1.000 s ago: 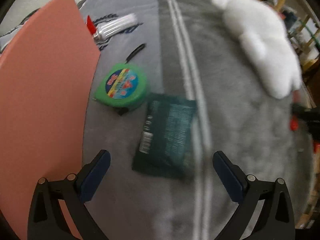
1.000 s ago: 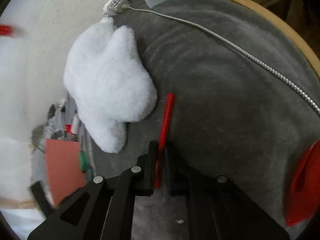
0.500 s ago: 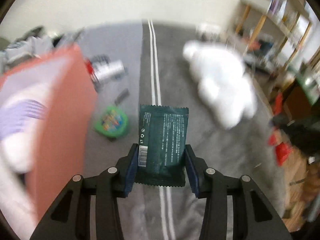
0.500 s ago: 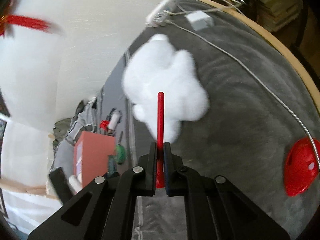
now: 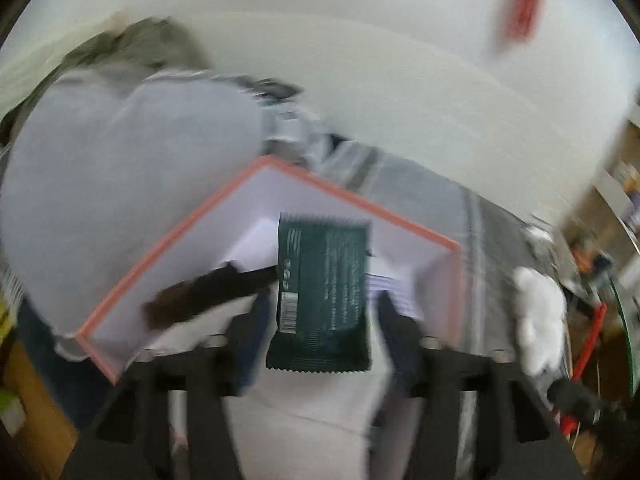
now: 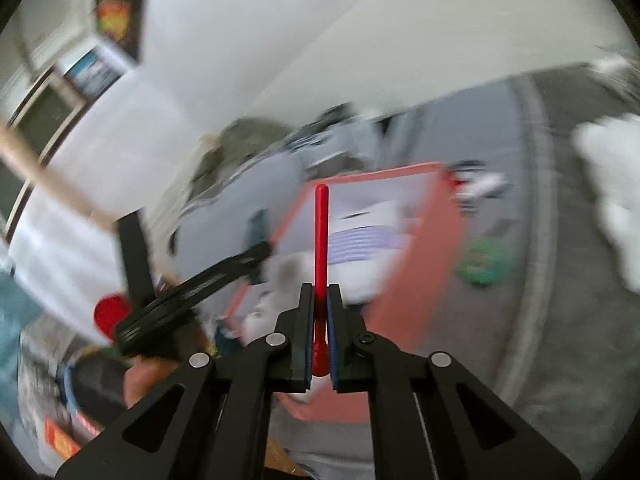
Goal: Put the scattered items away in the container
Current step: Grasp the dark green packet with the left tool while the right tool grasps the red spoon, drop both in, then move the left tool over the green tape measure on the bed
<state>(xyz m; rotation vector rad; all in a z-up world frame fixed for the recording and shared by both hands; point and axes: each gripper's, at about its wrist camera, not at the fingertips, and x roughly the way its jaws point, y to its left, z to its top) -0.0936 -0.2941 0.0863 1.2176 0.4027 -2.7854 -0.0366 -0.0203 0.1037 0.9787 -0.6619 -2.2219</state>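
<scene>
Left gripper: jaws have just been opening and now stand apart, a dark green foil packet upright between them with a visible gap at each side, the pads not pressing on it; whether it rests on anything cannot be told through the blur. The packet sits over the open mouth of the pink box, the container, whose salmon rim frames a pale interior. Inside the box: white and lilac-striped contents, indistinct. A blurred dark bar crosses the box from the near left toward the packet; what it is cannot be told. Right gripper: jaws fully closed on a red stick, gripped near its lower end, its shaft standing upright out of the jaws with the tip in line with the far rim of the pink box. The box stands on a grey bed cover marked by a pale stripe. To the right of the box on the cover: a green round item, and farther right a white plush toy, well apart from the box. Just beyond the box's far right corner: a small red-and-white object, blurred. At near left in the right wrist view: a person's hand on the black frame of the other gripper. Both views heavily motion-blurred.
</scene>
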